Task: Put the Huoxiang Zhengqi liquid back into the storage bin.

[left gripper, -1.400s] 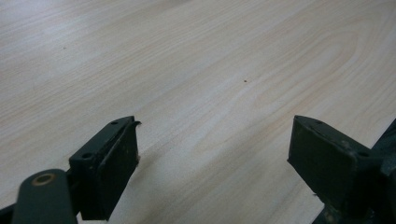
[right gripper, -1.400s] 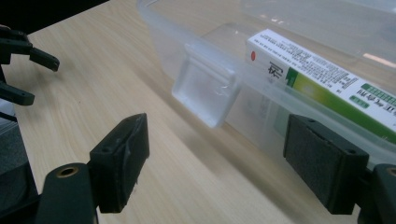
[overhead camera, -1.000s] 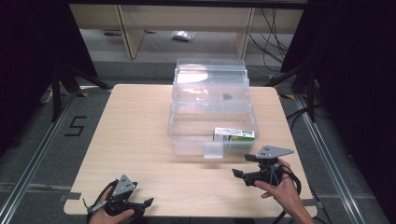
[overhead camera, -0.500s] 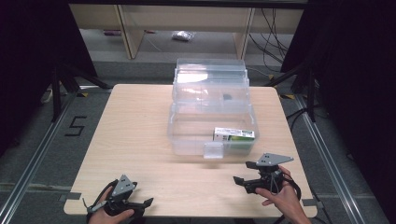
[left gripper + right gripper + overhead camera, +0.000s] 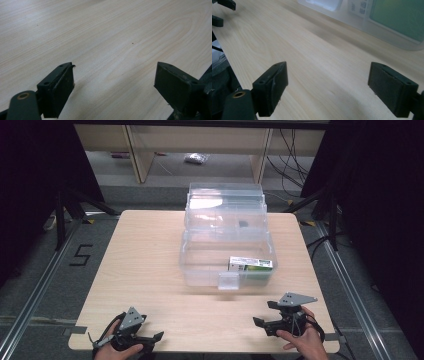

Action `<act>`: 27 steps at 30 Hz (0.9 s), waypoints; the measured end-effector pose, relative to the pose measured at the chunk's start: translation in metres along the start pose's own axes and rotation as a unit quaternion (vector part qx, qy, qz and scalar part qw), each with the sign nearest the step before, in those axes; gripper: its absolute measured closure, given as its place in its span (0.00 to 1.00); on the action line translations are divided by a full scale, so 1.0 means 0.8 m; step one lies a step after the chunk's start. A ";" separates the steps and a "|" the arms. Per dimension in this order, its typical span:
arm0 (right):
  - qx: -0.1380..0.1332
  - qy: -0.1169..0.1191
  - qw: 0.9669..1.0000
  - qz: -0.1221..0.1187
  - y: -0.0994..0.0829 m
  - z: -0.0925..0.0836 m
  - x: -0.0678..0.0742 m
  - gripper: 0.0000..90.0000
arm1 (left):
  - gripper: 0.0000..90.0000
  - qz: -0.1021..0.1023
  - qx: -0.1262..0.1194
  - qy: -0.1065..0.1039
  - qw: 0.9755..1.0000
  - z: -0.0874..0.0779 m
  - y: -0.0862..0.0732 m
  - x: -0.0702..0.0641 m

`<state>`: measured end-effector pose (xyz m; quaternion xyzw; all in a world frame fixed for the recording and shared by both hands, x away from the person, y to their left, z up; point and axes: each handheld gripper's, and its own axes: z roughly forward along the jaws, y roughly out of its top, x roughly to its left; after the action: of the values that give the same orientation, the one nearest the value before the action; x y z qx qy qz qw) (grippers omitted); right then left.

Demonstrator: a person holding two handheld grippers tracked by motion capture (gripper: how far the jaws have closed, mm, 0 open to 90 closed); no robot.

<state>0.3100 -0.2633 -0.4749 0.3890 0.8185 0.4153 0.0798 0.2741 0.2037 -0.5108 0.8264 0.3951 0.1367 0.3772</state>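
Observation:
A clear plastic storage box (image 5: 225, 240) with stepped tiers stands open at the middle of the wooden table (image 5: 145, 265). Inside its lowest tier, at the front right, lies a green and white carton (image 5: 251, 265). My left gripper (image 5: 150, 339) rests low at the table's near left edge, open, with bare wood between its jaws (image 5: 115, 80). My right gripper (image 5: 264, 314) sits at the near right, open and holding nothing (image 5: 328, 85). In the right gripper view the box wall (image 5: 362, 22) and the carton (image 5: 397, 17) lie a short way ahead, apart from the jaws.
The box's latch tab (image 5: 228, 281) juts toward me at its front. The left gripper's jaw tips (image 5: 222, 12) appear at the top left of the right gripper view. Shelving (image 5: 200, 140) and cables (image 5: 295, 160) stand beyond the table's far edge.
My right gripper has drawn back from the box toward the table's near edge. The left gripper has hardly moved.

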 end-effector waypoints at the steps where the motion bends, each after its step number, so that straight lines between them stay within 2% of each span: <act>1: 0.003 -0.004 1.000 -0.005 -0.001 -0.001 -0.001 0.19 | 0.17 0.001 0.000 0.000 1.000 0.000 0.000 0.000; 3: 0.005 0.002 1.000 -0.011 -0.004 -0.001 -0.002 0.19 | 0.17 0.000 0.000 0.000 1.000 0.000 0.000 0.000; 4: 0.011 0.010 1.000 0.000 -0.006 -0.001 0.001 0.19 | 0.17 0.000 0.000 0.000 1.000 0.000 0.000 0.000; 5: 0.008 -0.003 1.000 -0.001 -0.007 -0.001 0.002 0.19 | 0.17 -0.001 -0.001 -0.001 1.000 0.000 0.000 0.000; 6: 0.011 -0.004 1.000 -0.005 -0.008 -0.001 0.002 0.18 | 0.17 -0.001 -0.002 -0.002 1.000 0.000 0.000 0.000; 9: 0.027 0.006 1.000 0.007 -0.011 0.000 0.005 0.18 | 0.17 -0.001 -0.002 -0.002 1.000 0.000 0.000 -0.001; 10: 0.024 -0.007 1.000 -0.009 -0.012 0.001 0.003 0.18 | 0.17 0.000 -0.002 -0.002 1.000 0.000 0.000 -0.001; 11: 0.026 -0.015 1.000 -0.009 -0.012 0.000 0.003 0.18 | 0.17 0.000 0.000 -0.002 1.000 0.000 0.000 0.000; 12: 0.030 -0.012 0.999 0.010 -0.013 -0.001 0.006 0.18 | 0.17 -0.001 0.004 0.000 1.000 0.001 0.000 0.001; 14: 0.031 -0.011 0.999 0.010 -0.014 0.000 0.006 0.19 | 0.17 -0.005 0.001 -0.002 1.000 0.002 -0.001 0.000; 15: 0.028 -0.020 0.999 -0.007 -0.015 -0.001 0.005 0.19 | 0.17 -0.002 0.005 -0.003 1.000 0.002 -0.001 0.001; 16: 0.031 -0.019 0.999 0.004 -0.016 -0.001 0.008 0.19 | 0.17 -0.004 0.002 -0.003 1.000 0.002 -0.001 0.000; 17: 0.031 -0.019 0.999 0.004 -0.016 -0.001 0.008 0.19 | 0.17 -0.007 0.000 -0.002 1.000 0.002 -0.001 -0.001; 18: 0.031 -0.023 0.999 -0.008 -0.017 -0.001 0.007 0.19 | 0.17 -0.003 0.003 -0.003 1.000 0.001 0.000 0.000; 19: 0.031 -0.023 0.999 -0.008 -0.017 -0.001 0.007 0.19 | 0.17 -0.001 0.002 -0.004 1.000 0.001 0.000 0.001; 20: 0.039 -0.014 0.999 -0.001 -0.018 0.001 0.008 0.19 | 0.17 -0.008 -0.001 0.002 1.000 0.001 0.000 0.000; 21: 0.042 -0.020 0.999 0.008 -0.019 0.000 0.009 0.19 | 0.17 -0.007 -0.001 0.001 1.000 0.002 0.000 0.000; 23: 0.040 -0.024 0.999 0.004 -0.019 0.000 0.009 0.19 | 0.17 -0.005 -0.001 0.000 1.000 0.001 0.000 0.000; 24: 0.049 -0.025 0.998 0.023 -0.020 0.001 0.012 0.19 | 0.17 -0.003 0.002 -0.001 1.000 0.001 0.000 0.000; 27: 0.054 -0.026 0.998 0.015 -0.020 0.002 0.011 0.19 | 0.17 -0.001 0.001 -0.002 1.000 0.001 0.000 0.000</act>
<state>0.2955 -0.2619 -0.4860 0.4154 0.8314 0.3616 0.0736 0.2743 0.2035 -0.5111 0.8267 0.3952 0.1343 0.3773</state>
